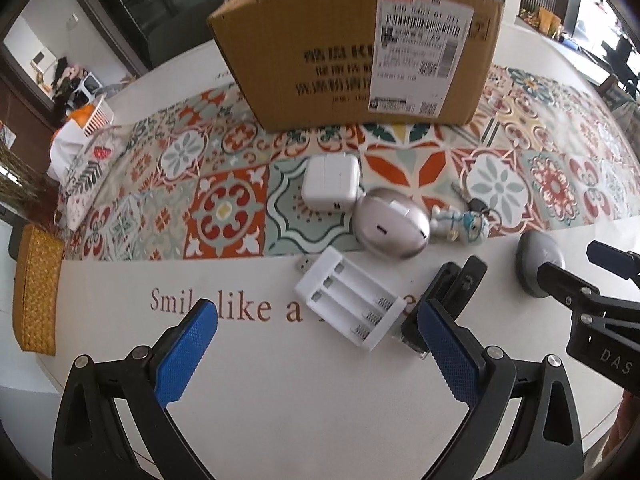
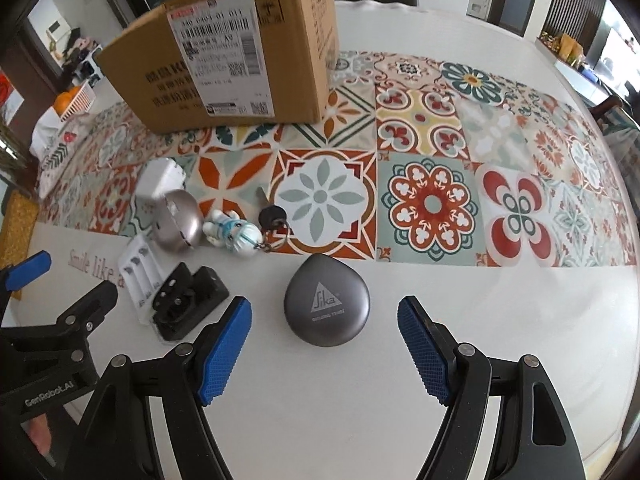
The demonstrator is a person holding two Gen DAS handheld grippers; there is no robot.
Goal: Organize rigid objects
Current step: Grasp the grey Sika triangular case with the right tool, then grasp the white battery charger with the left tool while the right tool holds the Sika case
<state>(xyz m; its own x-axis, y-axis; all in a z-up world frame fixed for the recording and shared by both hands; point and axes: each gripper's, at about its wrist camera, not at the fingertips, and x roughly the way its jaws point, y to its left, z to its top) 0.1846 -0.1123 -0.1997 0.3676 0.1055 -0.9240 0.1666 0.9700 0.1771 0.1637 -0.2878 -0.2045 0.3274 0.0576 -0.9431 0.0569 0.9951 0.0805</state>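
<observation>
Both grippers point steeply down at the white table [image 2: 500,300], jaws apart, nothing between the pads. Left gripper [image 1: 316,344] hangs over the white battery charger [image 1: 350,300]; right gripper [image 2: 324,344] over the grey rounded case [image 2: 326,304] with the triangle logo.

Items lie in a loose cluster at the near edge of the patterned runner [image 2: 428,204], in front of the cardboard box [image 1: 356,52], which stands upright with open top — likely the destination.

- Battery charger: empty plastic tray, four bays, spring contacts. Judged light, stiff, thin-walled. Best taken across the long outer walls, not on the springs. Its corner lies close against the black clip-like part [image 1: 444,300]; whether they touch I cannot tell, and it may drag that along.
- Grey rounded case: smooth, domed, tapering to a point. Looks slippery; pads should close across the widest flat flanks, low down, or it may squirt out.
- Silver oval case [image 1: 390,224]: glossy and curved, same risk. Touches or nearly touches the white power adapter [image 1: 330,186].
- Power adapter: blocky, flat-sided, probably the heaviest here; easy hold on opposite faces.
- Key with figurine keyring [image 2: 236,232]: small, jointed, will dangle. Grip the figurine body.
</observation>
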